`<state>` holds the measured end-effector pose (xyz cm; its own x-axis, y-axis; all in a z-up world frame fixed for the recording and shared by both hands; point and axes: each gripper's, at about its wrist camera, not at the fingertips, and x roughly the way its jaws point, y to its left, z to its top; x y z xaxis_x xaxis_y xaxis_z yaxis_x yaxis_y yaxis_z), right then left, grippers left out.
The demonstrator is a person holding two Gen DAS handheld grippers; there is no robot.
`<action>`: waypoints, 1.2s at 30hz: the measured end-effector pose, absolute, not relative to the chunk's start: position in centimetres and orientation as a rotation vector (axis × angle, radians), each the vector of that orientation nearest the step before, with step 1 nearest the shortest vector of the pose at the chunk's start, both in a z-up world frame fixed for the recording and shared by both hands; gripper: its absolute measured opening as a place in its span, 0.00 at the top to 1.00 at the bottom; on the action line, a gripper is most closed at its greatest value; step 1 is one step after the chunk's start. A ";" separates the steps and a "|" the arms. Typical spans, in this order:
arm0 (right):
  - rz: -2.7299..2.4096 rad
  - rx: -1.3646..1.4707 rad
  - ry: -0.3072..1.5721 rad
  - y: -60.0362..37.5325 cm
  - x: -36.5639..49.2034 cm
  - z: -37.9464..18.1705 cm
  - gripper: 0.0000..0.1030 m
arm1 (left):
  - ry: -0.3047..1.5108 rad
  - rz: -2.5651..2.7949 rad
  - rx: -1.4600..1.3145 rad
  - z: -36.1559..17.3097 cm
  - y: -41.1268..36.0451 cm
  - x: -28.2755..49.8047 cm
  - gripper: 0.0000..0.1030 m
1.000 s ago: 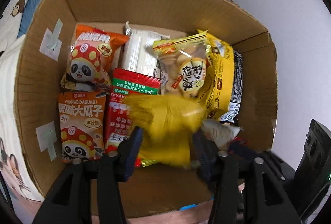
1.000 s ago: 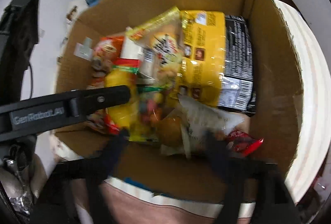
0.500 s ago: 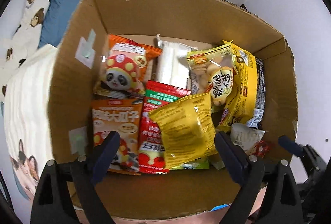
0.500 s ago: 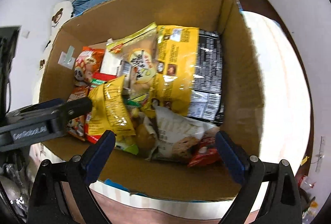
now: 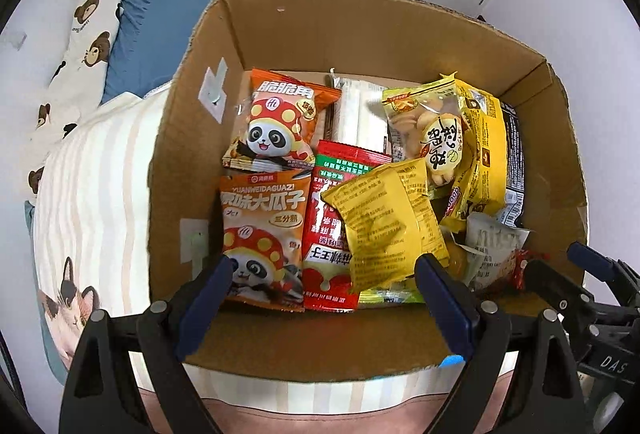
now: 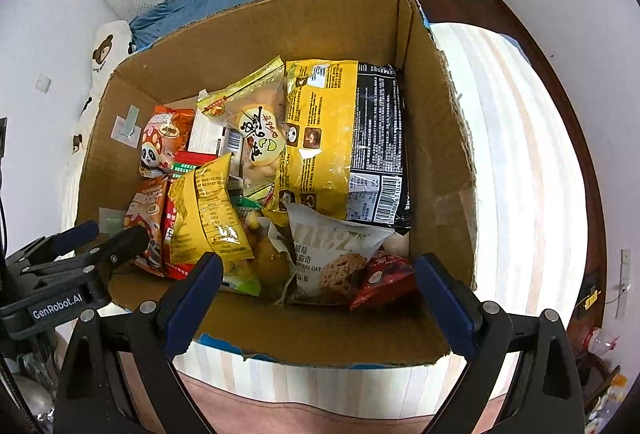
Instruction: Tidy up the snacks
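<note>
a: where's the yellow packet (image 5: pixel 386 224) now?

b: in the cardboard box (image 5: pixel 360 33), lying tilted across the red packet (image 5: pixel 330 234) and a green wrapper, just beside the big yellow-and-black bag (image 6: pixel 344 137). your left gripper (image 5: pixel 320 298) hangs over it with jaws wide and nothing between them. your right gripper (image 6: pixel 318 296) is the same, wide and empty, above the oat cookie pack (image 6: pixel 332 258).

a: how will that yellow one handle?

b: it looks light, puffed and crinkly, so i'd expect it to slide on the glossy film under it. the contents are probably brittle, so don't squeeze the middle hard.

a: so where do you want me to take it?

b: pinch the flat sealed edge at the near end, where the film is doubled. the panda bags (image 5: pixel 262 234) on the left already lie flat.
</note>
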<state>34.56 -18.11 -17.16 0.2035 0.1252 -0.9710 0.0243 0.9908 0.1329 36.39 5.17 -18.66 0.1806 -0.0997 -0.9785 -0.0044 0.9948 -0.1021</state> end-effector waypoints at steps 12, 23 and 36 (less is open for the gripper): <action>0.077 0.112 1.275 -17.8 31.6 -13.1 0.04 | 1.255 -0.050 -0.060 -14.3 5.0 33.2 0.09; 0.071 0.069 1.055 -18.0 22.5 -4.9 0.03 | 1.050 -0.059 -0.061 -7.5 4.9 24.0 0.09; 0.097 0.067 0.863 -18.8 10.5 4.3 0.02 | 0.890 -0.027 -0.034 -0.8 5.1 14.0 0.09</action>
